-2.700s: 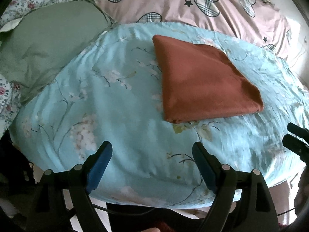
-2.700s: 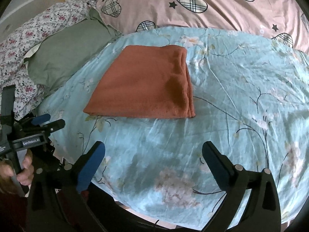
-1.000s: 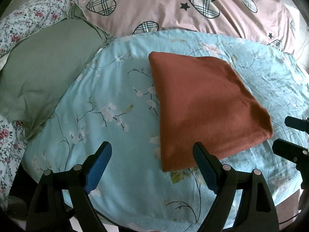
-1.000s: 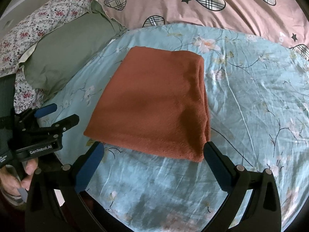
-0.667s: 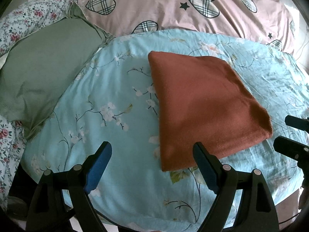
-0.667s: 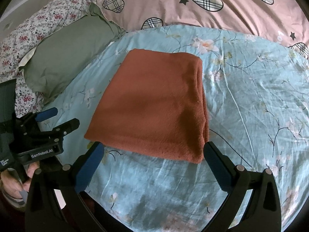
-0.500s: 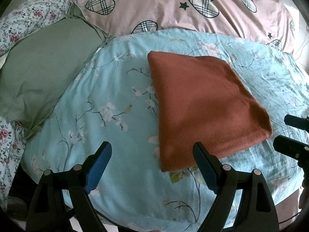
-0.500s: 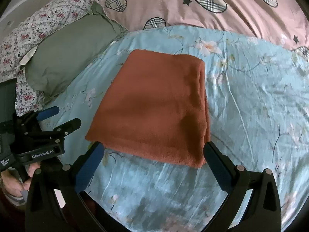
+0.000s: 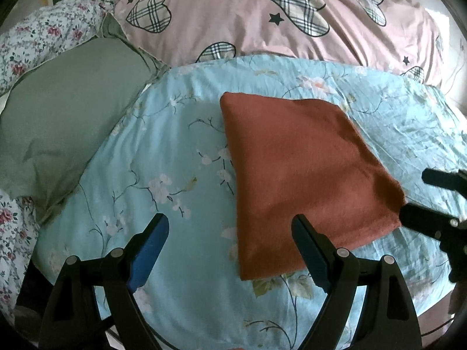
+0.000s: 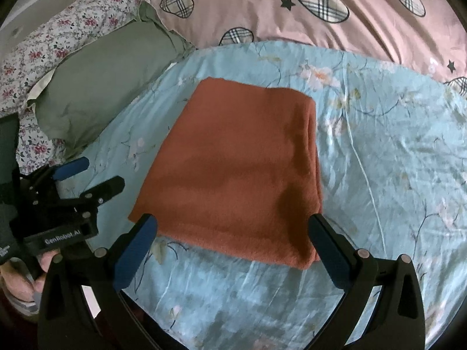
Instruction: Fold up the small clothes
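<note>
Reading "GenRobot.AI" on left gripper [image 10: 87, 178], rust cloth [image 10: 239, 175] folded

Left tool [image 9: 230, 245] and right tool [image 10: 233, 245] both spread wide, apparently holding nothing.

The only readable lettering is in the right wrist view: white print reading "GenRobot.AI" on the black body of the left tool [image 10: 96, 180], on the face turned toward the camera. A white mark sits at the far left edge of that body, too cut off to read. The left wrist view shows no legible text.
</note>
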Demonstrator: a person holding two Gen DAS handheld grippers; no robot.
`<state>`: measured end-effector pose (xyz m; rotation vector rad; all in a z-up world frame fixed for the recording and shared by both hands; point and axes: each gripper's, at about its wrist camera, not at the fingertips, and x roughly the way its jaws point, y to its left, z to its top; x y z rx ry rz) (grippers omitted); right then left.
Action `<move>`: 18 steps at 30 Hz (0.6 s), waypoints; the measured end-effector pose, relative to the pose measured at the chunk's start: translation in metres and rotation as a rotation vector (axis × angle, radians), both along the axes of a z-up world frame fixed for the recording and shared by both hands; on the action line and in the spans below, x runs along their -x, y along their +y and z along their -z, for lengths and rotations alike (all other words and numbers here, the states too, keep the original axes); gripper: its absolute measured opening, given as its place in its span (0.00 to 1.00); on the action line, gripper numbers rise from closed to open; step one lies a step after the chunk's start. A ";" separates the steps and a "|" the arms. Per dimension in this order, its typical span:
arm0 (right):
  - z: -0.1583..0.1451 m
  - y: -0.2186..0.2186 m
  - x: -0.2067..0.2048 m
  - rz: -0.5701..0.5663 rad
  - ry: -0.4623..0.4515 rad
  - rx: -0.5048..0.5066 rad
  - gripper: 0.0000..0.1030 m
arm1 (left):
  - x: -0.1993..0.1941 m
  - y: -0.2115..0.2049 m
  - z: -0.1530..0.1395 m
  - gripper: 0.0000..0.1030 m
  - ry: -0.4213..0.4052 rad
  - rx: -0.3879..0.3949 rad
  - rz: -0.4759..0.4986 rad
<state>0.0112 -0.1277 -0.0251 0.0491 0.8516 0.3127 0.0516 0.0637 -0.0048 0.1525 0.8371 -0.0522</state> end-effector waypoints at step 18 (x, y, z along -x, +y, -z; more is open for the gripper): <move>-0.006 -0.004 0.010 0.021 -0.018 -0.016 0.99 | 0.006 0.005 0.002 0.85 0.011 0.032 -0.001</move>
